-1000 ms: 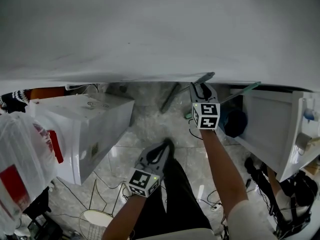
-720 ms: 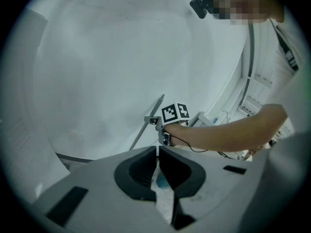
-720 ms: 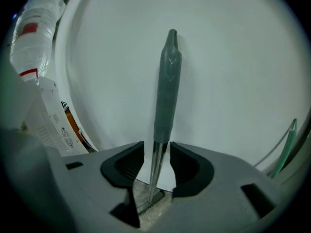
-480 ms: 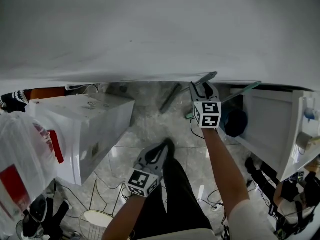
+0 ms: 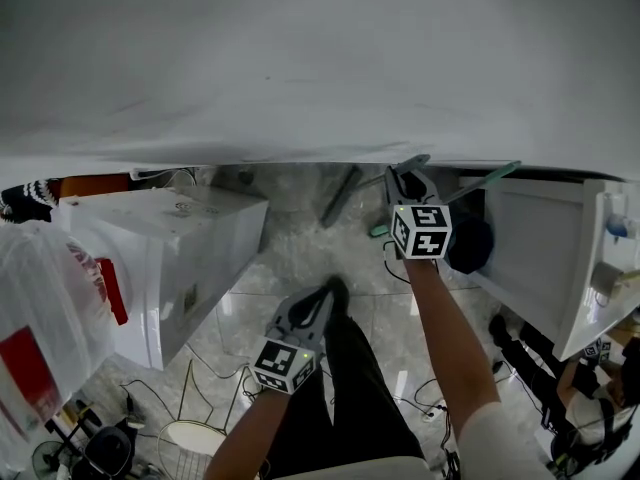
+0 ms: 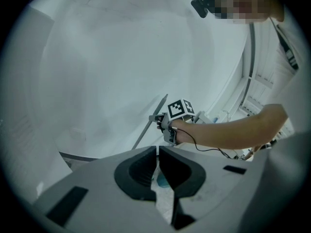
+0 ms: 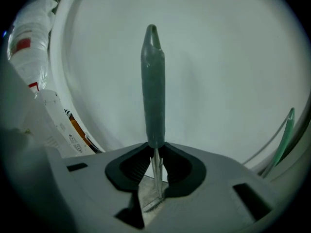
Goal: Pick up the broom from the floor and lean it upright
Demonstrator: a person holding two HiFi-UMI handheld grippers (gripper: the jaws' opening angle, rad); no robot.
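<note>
The right claw [image 5: 403,176] has just been closing, and the right gripper view now shows its pads drawn in narrow on the broom [image 7: 153,81]. The thin metal shaft [image 7: 156,171] passes between them, and the green grip [image 7: 152,67] rises straight above the jaw tips. In the head view, compared with half a second ago, this claw sits slightly further right with its marker cube a little rolled. The left claw [image 5: 331,290] has not moved. It hangs low over the person's dark trouser leg [image 5: 355,388], its jaws together on nothing.

The broom is already off the floor [image 5: 300,253] and held steeply in front of the white wall [image 5: 320,58]. The fresh closing reads as a re-grip just below the green grip, most likely to steady the broom before it is set to lean.

The views show different parts:
- **Head view:** only the tip of the green grip shows, poking out beyond the right claw on the far side.
- **Right gripper view:** this alone shows the pads on the shaft.
- **Left gripper view:** this alone shows the shaft's length, slanting down and to the left from the right claw [image 6: 157,119] against the wall. Its lower end is hidden behind the left claw's body, so no view shows where the broom head rests.
</note>
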